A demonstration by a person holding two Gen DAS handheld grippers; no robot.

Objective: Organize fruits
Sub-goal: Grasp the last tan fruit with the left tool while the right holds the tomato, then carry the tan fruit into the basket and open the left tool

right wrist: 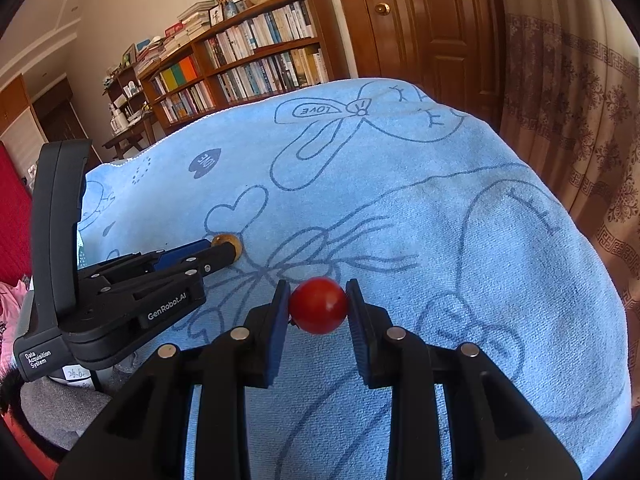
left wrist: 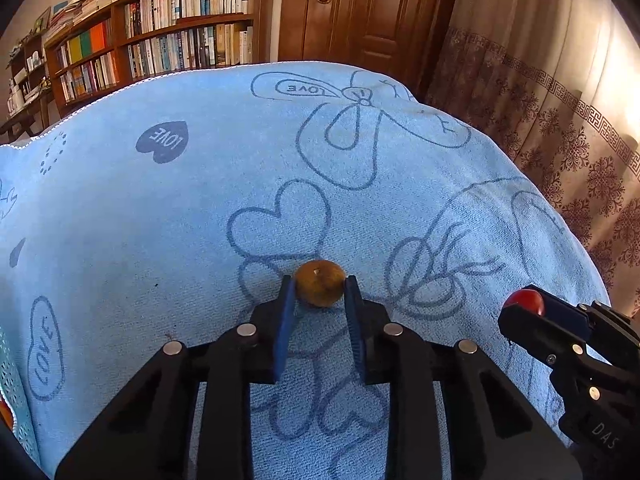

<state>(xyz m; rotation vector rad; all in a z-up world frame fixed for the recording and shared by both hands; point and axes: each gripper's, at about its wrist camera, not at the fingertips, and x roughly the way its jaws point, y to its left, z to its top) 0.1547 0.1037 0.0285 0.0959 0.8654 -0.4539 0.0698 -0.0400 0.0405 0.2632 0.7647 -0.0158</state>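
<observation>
My left gripper (left wrist: pixel 320 292) pinches the brown fruit (left wrist: pixel 320 283) on the blue towel (left wrist: pixel 160 208); my right gripper (right wrist: pixel 318 306) clamps the red tomato (right wrist: pixel 318 305) nearby. Both seem light and bruisable, so I'd grip gently across their middles.

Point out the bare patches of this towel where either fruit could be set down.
The blue towel lies bare from the brown fruit out to the far edge by the bookshelf, and rightward from the red fruit toward the curtain. Only the near strip, where the left gripper and right gripper sit, is crowded.
</observation>
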